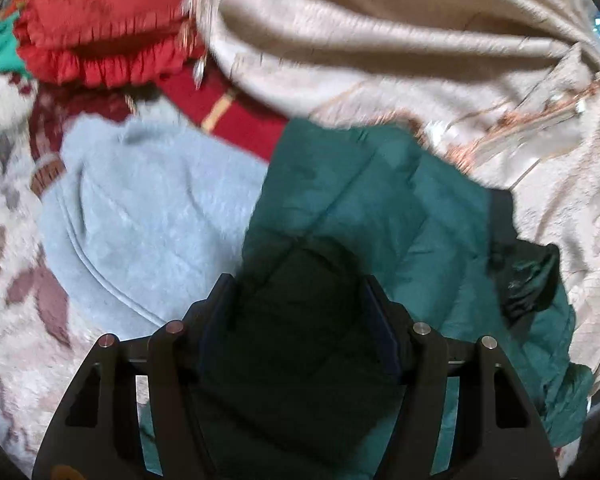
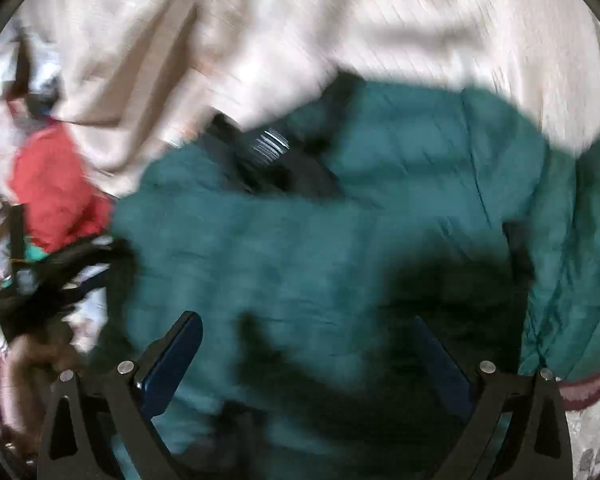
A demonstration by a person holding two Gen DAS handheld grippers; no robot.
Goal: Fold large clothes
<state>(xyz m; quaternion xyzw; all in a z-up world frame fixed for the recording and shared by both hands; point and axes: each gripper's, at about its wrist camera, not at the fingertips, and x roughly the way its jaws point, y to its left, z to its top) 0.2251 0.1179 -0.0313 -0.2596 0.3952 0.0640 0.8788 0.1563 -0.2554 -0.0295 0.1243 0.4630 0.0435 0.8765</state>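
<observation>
Left gripper (image 1: 300,300) jaws stand moderately apart, and the teal garment (image 1: 364,200) fills the gap between them, though whether any cloth is pinched cannot be told, since that patch is in deep shadow. Right gripper (image 2: 308,344) jaws are spread wider, nothing held, hovering over the same teal garment (image 2: 340,208), and this view is badly smeared with blur. Outward from the left jaws, the teal cloth runs far and to the right, its long axis slanting that way, with a dark trim piece (image 1: 528,280) at its right edge. Left of it lies a pale blue fleece (image 1: 140,216); beyond, a cream embroidered cloth (image 1: 380,40) and a red ruffled piece (image 1: 100,20). Both jaws sit right over the teal; the left looks closer to a grip, judging by the cloth between its fingers.
</observation>
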